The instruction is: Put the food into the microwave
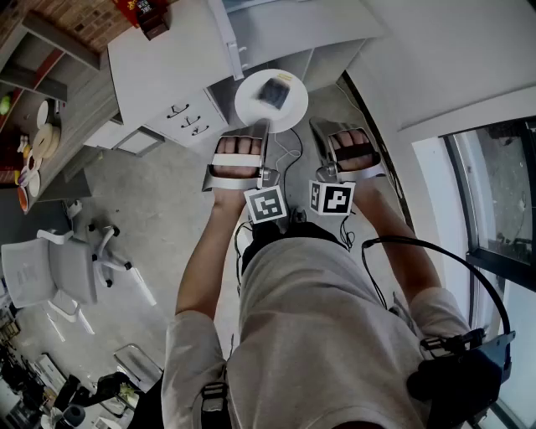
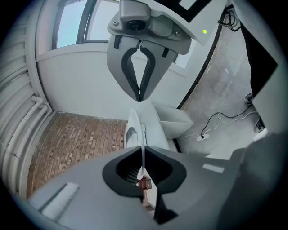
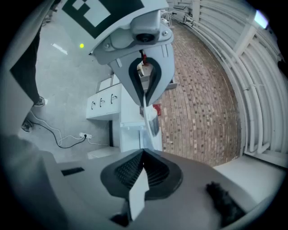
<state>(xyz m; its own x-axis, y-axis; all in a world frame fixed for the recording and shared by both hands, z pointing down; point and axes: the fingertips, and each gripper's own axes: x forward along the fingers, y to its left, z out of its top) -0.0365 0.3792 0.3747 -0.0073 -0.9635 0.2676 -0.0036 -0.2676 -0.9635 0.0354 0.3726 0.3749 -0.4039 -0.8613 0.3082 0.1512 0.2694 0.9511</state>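
A white plate [image 1: 270, 100] carrying a dark piece of food [image 1: 275, 90] is held up in front of the person, above the floor. My left gripper [image 1: 261, 138] is shut on the plate's near-left rim. My right gripper [image 1: 316, 130] is shut on its near-right rim. In the left gripper view the plate [image 2: 135, 128] shows edge-on, running out from my left gripper [image 2: 141, 168] to the right gripper's fingertips [image 2: 139, 96] opposite. In the right gripper view the plate [image 3: 150, 119] also stands edge-on in my right gripper [image 3: 143, 173], and the food [image 3: 154, 125] is a grey blur. No microwave is visible.
A white counter with drawers [image 1: 180, 109] stands just beyond the plate, with a red object [image 1: 151, 12] on it. Shelves with dishes [image 1: 38, 134] line the left wall. An office chair [image 1: 50, 268] sits at the lower left, a window [image 1: 494, 193] at the right, cables [image 2: 216, 126] on the floor.
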